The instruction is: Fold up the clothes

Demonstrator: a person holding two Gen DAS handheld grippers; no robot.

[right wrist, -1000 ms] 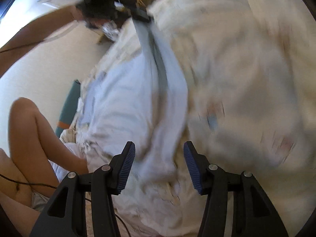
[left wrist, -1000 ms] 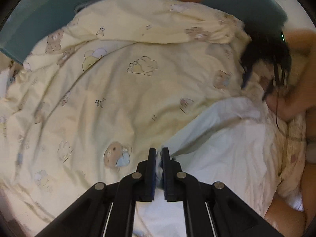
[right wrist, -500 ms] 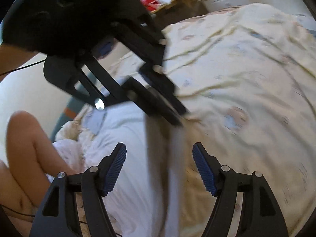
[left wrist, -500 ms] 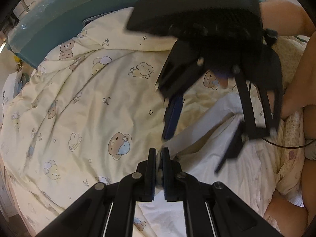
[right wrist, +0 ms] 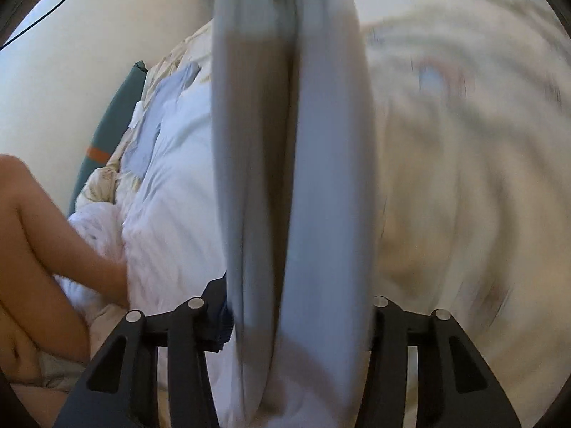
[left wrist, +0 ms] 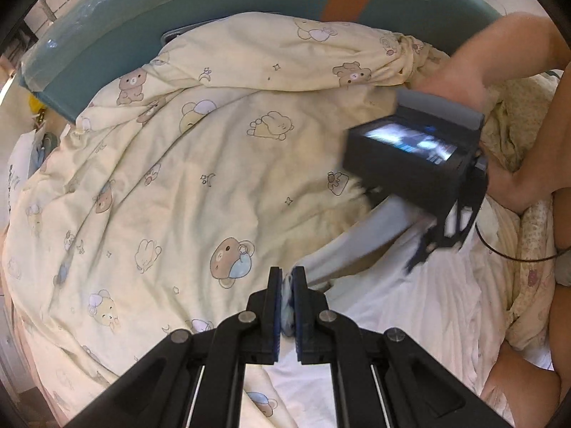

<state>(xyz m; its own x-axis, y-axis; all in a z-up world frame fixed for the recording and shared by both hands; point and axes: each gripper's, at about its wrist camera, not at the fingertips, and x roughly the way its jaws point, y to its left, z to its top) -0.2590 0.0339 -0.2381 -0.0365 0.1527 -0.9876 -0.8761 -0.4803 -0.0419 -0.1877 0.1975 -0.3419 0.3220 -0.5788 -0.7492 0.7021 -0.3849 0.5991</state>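
A pale blue-white garment (left wrist: 403,306) lies on the bed at the right. My left gripper (left wrist: 286,306) is shut on a bunched edge of it, and a taut strip of the cloth (left wrist: 360,246) runs up right toward the right gripper's body (left wrist: 417,164). In the right wrist view this strip (right wrist: 292,178) hangs down between my right gripper's (right wrist: 298,321) wide-apart fingers; the jaws stand open and the cloth hides the pads.
A cream duvet with bear prints (left wrist: 171,178) covers the bed. A teal headboard (left wrist: 178,10) runs along the back. The person's arm (left wrist: 499,53) and legs (right wrist: 39,235) are at the right in the left wrist view and at the left in the right wrist view. The right wrist view is blurred.
The right gripper has swung from in front of the left camera to the right and lower, bringing its open fingers around the stretched strip. The left gripper kept its hold.
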